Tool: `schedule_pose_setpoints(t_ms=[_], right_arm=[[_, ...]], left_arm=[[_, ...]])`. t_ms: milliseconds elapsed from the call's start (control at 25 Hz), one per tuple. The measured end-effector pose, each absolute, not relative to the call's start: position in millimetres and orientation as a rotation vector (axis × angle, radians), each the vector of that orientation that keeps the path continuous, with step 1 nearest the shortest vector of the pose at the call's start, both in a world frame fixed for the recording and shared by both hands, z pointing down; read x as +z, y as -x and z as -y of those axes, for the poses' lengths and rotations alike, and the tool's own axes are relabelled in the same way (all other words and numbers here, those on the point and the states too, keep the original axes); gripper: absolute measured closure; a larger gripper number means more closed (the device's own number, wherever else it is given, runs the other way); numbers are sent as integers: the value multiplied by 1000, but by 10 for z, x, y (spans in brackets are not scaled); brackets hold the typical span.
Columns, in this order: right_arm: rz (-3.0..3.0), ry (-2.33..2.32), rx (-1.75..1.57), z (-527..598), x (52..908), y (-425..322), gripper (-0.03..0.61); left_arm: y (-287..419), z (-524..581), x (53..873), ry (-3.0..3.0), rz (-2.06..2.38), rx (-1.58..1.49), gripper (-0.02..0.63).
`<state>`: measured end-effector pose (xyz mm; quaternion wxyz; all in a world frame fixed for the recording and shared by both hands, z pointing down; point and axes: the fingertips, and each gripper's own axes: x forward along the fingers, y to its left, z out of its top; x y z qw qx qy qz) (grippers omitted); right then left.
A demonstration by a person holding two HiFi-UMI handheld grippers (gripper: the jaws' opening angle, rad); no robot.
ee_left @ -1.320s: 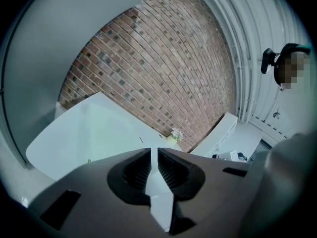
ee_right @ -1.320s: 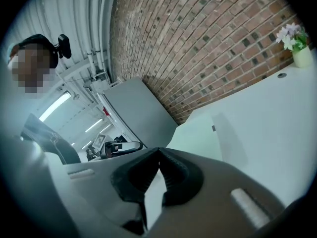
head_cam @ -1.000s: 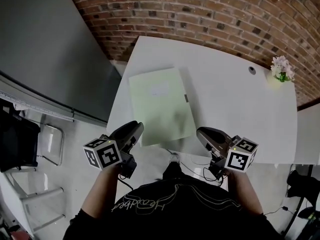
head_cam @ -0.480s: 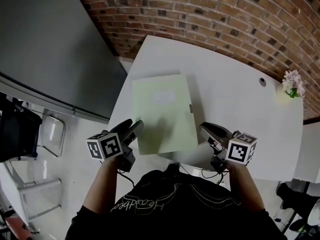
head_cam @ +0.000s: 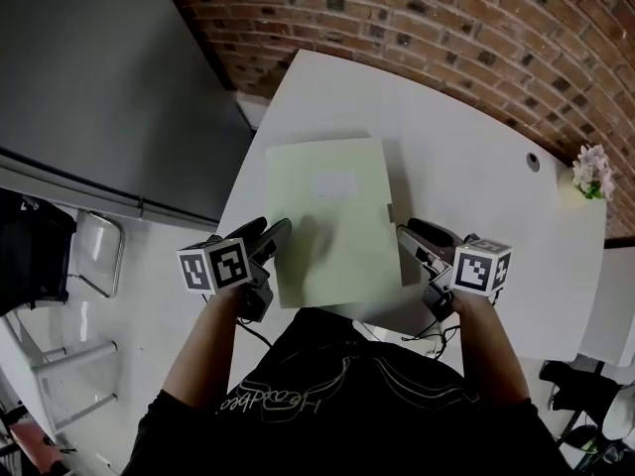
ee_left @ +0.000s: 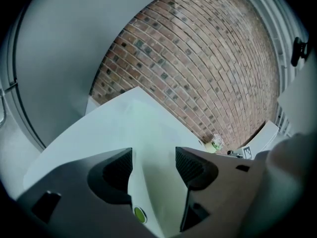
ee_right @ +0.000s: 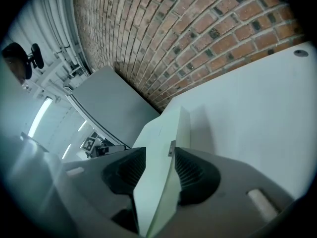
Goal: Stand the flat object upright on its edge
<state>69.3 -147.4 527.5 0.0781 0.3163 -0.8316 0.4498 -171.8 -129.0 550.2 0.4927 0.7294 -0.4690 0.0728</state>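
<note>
In the head view the pale green folder [head_cam: 332, 216] lies flat on the white table [head_cam: 476, 167], its near end reaching the table's near edge. My left tongs [head_cam: 268, 234] sit at its near left corner and my right tongs [head_cam: 412, 238] at its right edge, each with its marker cube [head_cam: 213, 268] nearest me. A small bunch of flowers [head_cam: 593, 172] stands at the table's far right, well apart from the folder, under the brick wall [head_cam: 446, 28]. In the left gripper view my left tongs [ee_left: 153, 155] stand apart, having just been opening. The folder [ee_left: 153, 192] runs between the two pads, a round green dot [ee_left: 140, 213] on it close to me, and there is space on the right-hand side. In the right gripper view my right tongs [ee_right: 161, 155] are spread wide, also just opened. The folder's edge [ee_right: 163, 133], with a little metal clip [ee_right: 172, 148] on it, fills nearly all the gap. The pads sit close on both sides, but I see no squeeze on it.
</note>
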Motion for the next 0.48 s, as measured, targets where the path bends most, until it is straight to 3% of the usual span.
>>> schedule_pose_setpoints(t_ms=[480], right_arm=[[2377,-944,1429,1679,5635,-535,402]], left_arm=[[1718,1373,5731,-1727,1062,245,364]])
